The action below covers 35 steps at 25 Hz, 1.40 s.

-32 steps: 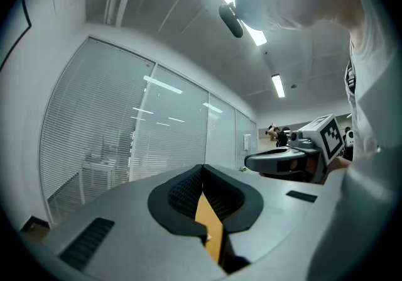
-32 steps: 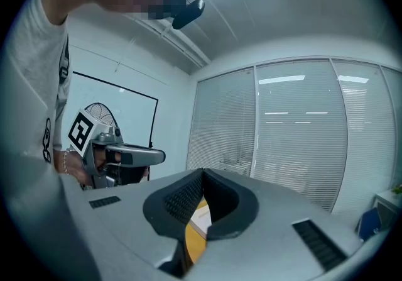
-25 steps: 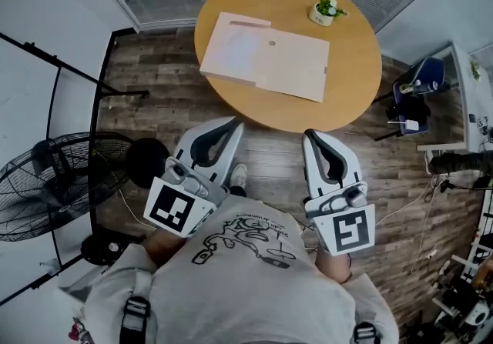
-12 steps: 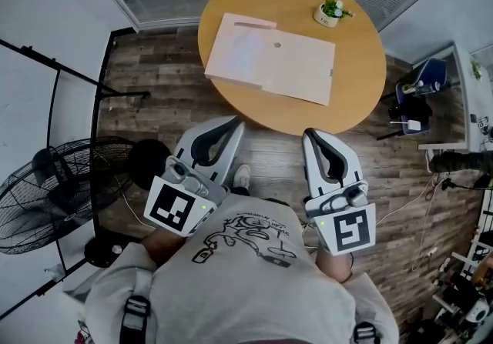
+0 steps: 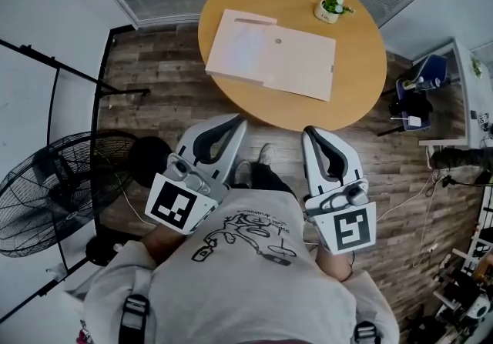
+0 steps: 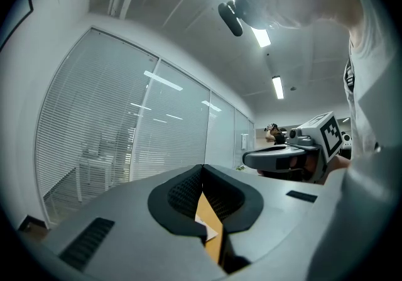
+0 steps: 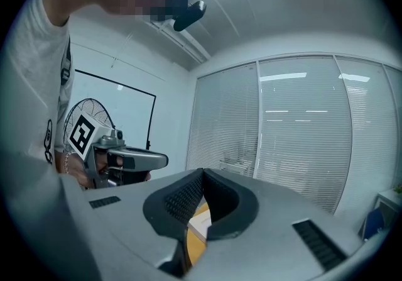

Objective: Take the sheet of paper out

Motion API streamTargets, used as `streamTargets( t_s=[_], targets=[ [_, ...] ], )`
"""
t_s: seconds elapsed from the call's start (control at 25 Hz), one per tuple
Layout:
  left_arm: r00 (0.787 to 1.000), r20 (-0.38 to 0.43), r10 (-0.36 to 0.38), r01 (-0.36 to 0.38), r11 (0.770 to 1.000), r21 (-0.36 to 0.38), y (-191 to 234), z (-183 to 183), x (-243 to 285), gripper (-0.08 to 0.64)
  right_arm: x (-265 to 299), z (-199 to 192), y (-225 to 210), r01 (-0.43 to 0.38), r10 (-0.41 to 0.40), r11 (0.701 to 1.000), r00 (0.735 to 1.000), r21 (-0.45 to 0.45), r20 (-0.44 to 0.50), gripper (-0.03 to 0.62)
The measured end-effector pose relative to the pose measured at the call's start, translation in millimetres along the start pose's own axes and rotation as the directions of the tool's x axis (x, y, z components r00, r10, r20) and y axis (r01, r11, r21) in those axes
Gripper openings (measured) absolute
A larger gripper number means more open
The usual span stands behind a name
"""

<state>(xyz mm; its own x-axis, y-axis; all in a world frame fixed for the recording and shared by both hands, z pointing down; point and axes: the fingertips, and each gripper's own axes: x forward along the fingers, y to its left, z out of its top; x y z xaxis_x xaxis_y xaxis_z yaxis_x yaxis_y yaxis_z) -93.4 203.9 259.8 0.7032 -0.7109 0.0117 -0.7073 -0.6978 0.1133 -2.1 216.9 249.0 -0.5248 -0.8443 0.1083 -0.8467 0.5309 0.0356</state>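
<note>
One flat tan envelope (image 5: 296, 65) lies on the round wooden table (image 5: 354, 100), well ahead of the person. The sheet of paper is presumably inside it, or is the paler panel (image 5: 239, 46) at its left end; whether that panel is paper or an open flap cannot be told. A small potted plant (image 5: 330, 9) stands beyond the envelope's far right corner, apart from it. Both the left gripper (image 5: 235, 121) and the right gripper (image 5: 312, 133) are held roughly level close to the body, short of the table edge. Each has its jaws closed tip to tip with nothing between them, and neither touches anything.

Risks. Closed jaws cannot pinch a thin sheet, so they must part before contact. The envelope lies loose on a smooth top, so a one-sided pull would likely drag the whole thing toward the near edge. One gripper probably has to pin it while the other draws the sheet. Too deep a pinch would catch envelope and paper together, and a hard pull could crease or tear the sheet. A wide sweep could tip the plant.

Writing. None is legible. The envelope shows no readable print, the gripper cubes carry only black-and-white square markers (image 5: 175, 206), and the person's shirt (image 5: 246, 238) bears a line drawing without readable words.
</note>
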Motion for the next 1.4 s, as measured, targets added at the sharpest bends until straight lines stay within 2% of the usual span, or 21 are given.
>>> streamTargets(
  t_s=[0.44, 0.6, 1.4],
  targets=[
    [0.999, 0.031, 0.011, -0.012, 1.000, 0.014, 8.7, 9.6, 6.4, 0.020, 6.4, 3.6, -7.8, 0.004, -0.004, 1.000, 1.000, -0.008, 0.018, 0.008],
    [1.000, 0.018, 0.016, -0.016, 0.999, 0.030, 11.6, 7.2, 11.6, 0.020, 7.6, 1.8, -14.1, 0.007, -0.007, 1.000, 1.000, -0.009, 0.014, 0.008],
    [1.000, 0.019, 0.016, -0.016, 1.000, 0.021, 23.3, 3.0, 56.6, 0.020, 29.4, -2.9, -55.6, 0.012, -0.012, 1.000, 1.000, -0.008, 0.013, 0.008]
  ],
)
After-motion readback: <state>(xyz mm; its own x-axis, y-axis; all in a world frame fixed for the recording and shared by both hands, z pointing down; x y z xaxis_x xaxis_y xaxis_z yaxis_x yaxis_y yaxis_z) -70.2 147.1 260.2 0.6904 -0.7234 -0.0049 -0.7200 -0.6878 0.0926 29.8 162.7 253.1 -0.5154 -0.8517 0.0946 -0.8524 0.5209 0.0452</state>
